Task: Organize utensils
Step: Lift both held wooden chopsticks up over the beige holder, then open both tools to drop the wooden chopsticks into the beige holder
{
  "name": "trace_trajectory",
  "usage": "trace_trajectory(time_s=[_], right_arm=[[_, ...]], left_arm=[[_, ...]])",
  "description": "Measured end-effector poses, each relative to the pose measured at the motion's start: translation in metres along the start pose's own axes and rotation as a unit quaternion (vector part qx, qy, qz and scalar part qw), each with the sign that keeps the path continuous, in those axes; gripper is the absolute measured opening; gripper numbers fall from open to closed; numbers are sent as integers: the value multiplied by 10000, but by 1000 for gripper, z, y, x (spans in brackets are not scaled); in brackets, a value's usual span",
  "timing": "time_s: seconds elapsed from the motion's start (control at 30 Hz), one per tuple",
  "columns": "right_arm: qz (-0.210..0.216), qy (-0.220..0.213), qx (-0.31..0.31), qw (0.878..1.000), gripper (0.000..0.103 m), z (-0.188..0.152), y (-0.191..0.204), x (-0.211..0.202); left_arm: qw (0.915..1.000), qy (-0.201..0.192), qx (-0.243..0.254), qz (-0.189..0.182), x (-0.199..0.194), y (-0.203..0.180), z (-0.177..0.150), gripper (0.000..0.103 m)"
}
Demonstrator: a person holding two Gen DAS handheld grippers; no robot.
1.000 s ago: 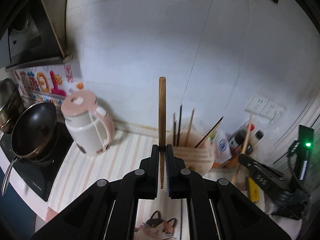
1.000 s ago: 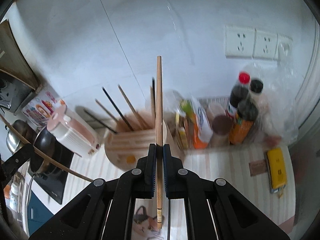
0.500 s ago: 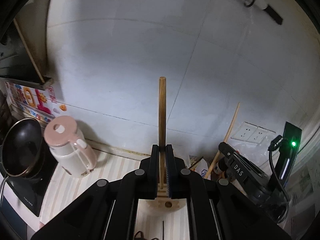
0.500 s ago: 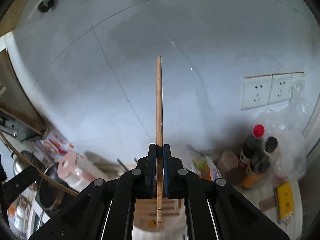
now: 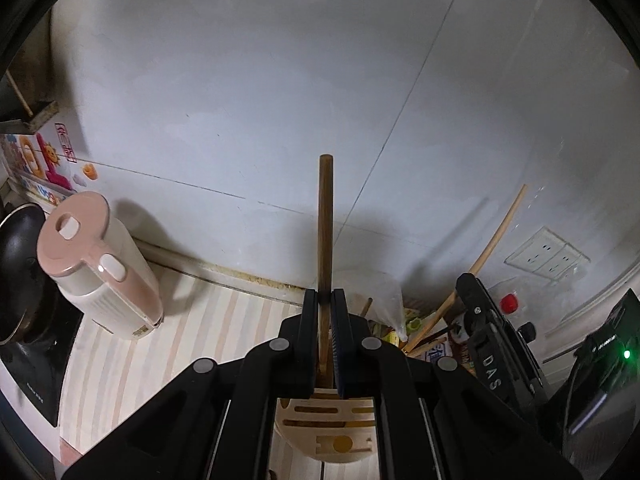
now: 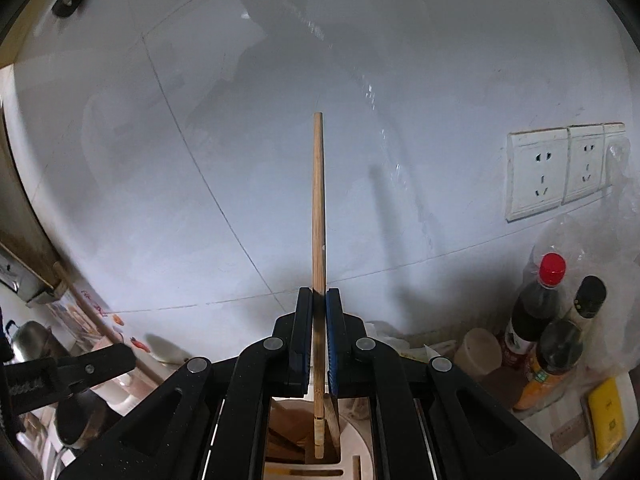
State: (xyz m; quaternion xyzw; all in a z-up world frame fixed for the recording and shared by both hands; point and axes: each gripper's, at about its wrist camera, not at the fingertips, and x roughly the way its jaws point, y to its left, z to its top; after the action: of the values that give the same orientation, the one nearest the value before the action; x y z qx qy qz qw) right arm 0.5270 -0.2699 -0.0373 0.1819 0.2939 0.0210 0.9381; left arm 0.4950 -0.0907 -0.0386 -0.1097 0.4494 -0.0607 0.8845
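White wall, chopstick (image 6: 318, 208) clamped in right gripper (image 6: 319, 300)

A slotted holder (image 5: 326, 428) was set on the counter (image 5: 192, 320) before the wall, with a kettle (image 5: 100, 264) to its left and bottles (image 6: 536, 312) to its right, under the sockets (image 6: 560, 168).

Left gripper (image 5: 325, 300) and right gripper (image 6: 319, 298), both clamped, seemingly angled downward.

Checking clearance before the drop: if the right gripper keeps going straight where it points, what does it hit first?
Probably the utensil holder: the right gripper is shut on a chopstick whose lower end hangs over the holder's opening. Depth is unclear.
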Motion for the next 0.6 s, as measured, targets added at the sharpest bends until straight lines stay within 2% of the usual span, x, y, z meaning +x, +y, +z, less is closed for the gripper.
trace_trajectory(time_s=[0.17, 0.2, 0.23, 0.27, 0.3, 0.33, 0.37, 0.4, 0.43, 0.5, 0.53, 0.57, 0.6], right_arm=[[69, 348, -288, 9990, 7, -8, 5, 11], [94, 412, -278, 9987, 8, -8, 4, 10], [106, 480, -240, 9985, 10, -6, 2, 6], [107, 510, -207, 9984, 18, -5, 0, 3], [92, 509, -143, 9986, 27, -3, -3, -4], [105, 492, -97, 9987, 31, -1, -6, -10], [66, 488, -70, 9988, 33, 1, -10, -18], [8, 505, -35, 9987, 33, 3, -14, -26], [-17, 519, 6, 9986, 35, 3, -18, -33], [-195, 624, 53, 9978, 47, 2, -25, -49], [-195, 632, 106, 9978, 50, 1, -29, -56], [-309, 640, 136, 9974, 56, -1, -34, -65], [-431, 673, 156, 9967, 60, -4, -39, -73]], left_arm=[[9997, 190, 138, 85, 0, -5, -1, 6], [9996, 202, 156, 83, -3, -6, 1, 9], [9996, 172, 199, 89, -11, -7, 0, 9], [9995, 94, 258, 147, -20, -10, 0, 14], [9994, 14, 297, 191, -26, -9, 0, 28], [9992, -79, 328, 236, -35, -9, -1, 41], [9989, -190, 319, 269, -43, -8, -3, 69], [9988, -278, 295, 292, -47, -3, -4, 84], [9983, -401, 283, 302, -56, 1, -9, 84], [9976, -484, 287, 408, -64, 7, -17, 85], [9969, -498, 321, 509, -67, 11, -24, 87], [9962, -518, 345, 608, -69, 15, -31, 98], [9956, -523, 357, 687, -69, 17, -36, 103]])
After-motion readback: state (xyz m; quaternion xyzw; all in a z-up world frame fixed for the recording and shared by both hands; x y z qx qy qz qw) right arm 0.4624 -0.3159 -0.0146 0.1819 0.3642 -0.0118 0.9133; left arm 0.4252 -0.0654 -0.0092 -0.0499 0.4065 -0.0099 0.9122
